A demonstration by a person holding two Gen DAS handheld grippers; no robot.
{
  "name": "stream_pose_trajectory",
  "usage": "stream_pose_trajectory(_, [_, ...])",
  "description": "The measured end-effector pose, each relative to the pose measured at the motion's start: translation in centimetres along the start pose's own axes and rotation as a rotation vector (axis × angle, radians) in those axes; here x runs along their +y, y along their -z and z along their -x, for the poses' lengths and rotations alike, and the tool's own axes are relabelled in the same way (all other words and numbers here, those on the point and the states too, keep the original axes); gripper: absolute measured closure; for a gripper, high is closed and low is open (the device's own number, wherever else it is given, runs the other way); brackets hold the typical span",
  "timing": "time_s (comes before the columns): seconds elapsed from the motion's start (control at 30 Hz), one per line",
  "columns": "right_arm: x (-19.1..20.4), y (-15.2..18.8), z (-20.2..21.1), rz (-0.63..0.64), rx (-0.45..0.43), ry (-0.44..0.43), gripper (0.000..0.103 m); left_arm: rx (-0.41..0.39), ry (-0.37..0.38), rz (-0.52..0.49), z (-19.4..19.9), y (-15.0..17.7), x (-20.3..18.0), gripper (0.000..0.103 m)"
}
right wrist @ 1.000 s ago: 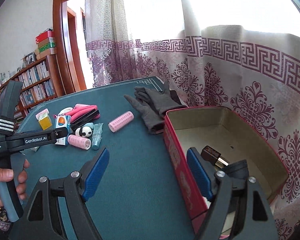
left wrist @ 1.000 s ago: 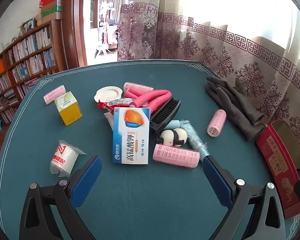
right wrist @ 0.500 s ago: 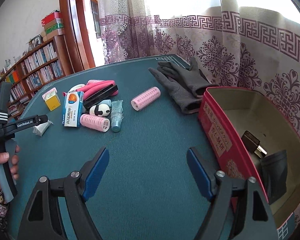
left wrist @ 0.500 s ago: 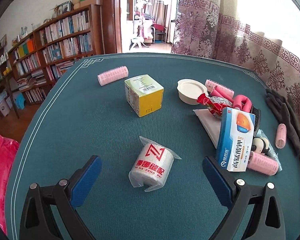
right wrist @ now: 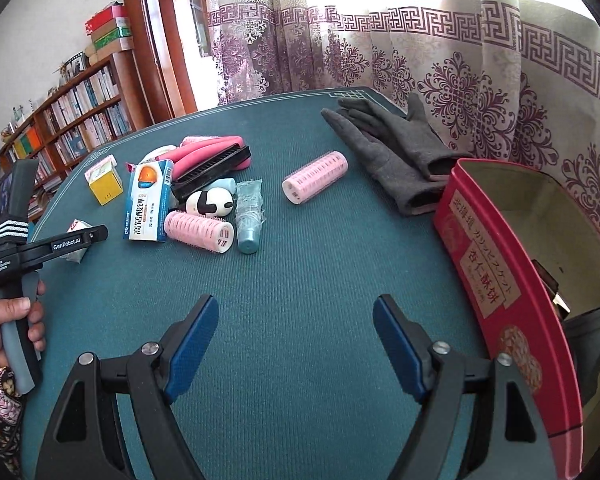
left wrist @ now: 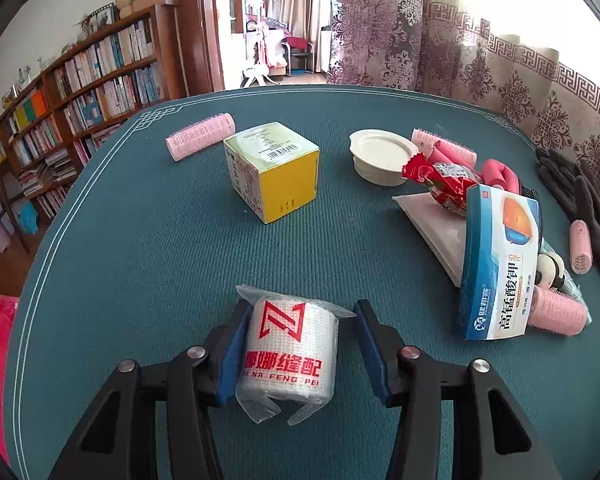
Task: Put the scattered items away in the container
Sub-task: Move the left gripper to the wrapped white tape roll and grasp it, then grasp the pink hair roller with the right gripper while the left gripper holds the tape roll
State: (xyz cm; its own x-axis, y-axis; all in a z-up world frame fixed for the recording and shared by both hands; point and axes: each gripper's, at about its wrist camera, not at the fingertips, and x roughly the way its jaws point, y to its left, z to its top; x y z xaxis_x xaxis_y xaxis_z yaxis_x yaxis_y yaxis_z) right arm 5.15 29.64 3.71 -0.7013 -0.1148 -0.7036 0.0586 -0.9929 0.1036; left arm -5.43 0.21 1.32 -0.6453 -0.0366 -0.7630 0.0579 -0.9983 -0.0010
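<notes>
A left hand-held gripper (left wrist: 296,354) straddles a plastic-wrapped roll of white tape (left wrist: 290,354) lying on the green desk (left wrist: 140,260), its jaws closing at this moment. The left blue pad sits against the roll's side; a narrow gap shows at the right pad, so the grip does not look complete. The roll lies apart from the main clutter, which likely explains why it is taken on its own: nothing crowds the fingers.

The right hand-held gripper (right wrist: 296,344) hangs open and empty over bare desk, beside the red tin (right wrist: 500,280) that serves as the container. Held there, it appears to be waiting near the drop point rather than reaching for anything. The tin stands open at the desk's right edge with a few dark objects already inside, too shadowed to identify.

The rest of the task's things lie unsorted: a blue medicine box (left wrist: 500,264) leaning on a heap of pink foam rollers (right wrist: 212,150), a panda figure (right wrist: 211,202) and a teal tube (right wrist: 249,216); a yellow box (left wrist: 274,172) standing alone; 1 pink curler (right wrist: 315,182) between the heap and a pair of grey gloves (right wrist: 388,156), which rest just beside the tin. A person's hand (right wrist: 8,320) clasps the left tool's handle.
</notes>
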Motion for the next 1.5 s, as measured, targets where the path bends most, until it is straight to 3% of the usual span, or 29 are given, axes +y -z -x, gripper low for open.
stream_pose_trajectory(0.3, [2.5,-2.4,-2.4,-0.019,0.022,-0.143,0.02,-0.015,0.044,-0.006,0.5,0.5,-0.7,0.054])
stream_pose_trajectory(0.5, [4.6,-3.4,-5.2,-0.052,0.085,-0.267,0.02,-0.014,0.061,0.02,0.7,0.6,0.0,0.054])
stream_pose_trajectory(0.67, [5.3,-3.7,-8.1,-0.073,0.131,-0.233,0.02,-0.017,0.065,0.023,0.8,0.8,0.1,0.054])
stream_pose_trajectory(1.03, [7.6,-5.6,-10.6,-0.021,0.118,-0.106,0.02,-0.017,0.067,0.027,0.8,0.8,0.1,0.054])
stream_pose_trajectory(1.2, [8.3,-5.5,-10.9,0.041,0.09,-0.045,0.026,-0.018,0.07,0.029,0.8,0.8,0.1,0.054])
stream_pose_trajectory(1.5, [8.1,-4.5,-9.2,0.095,0.056,-0.035,0.026,-0.018,0.073,0.037,0.9,0.8,0.3,0.054])
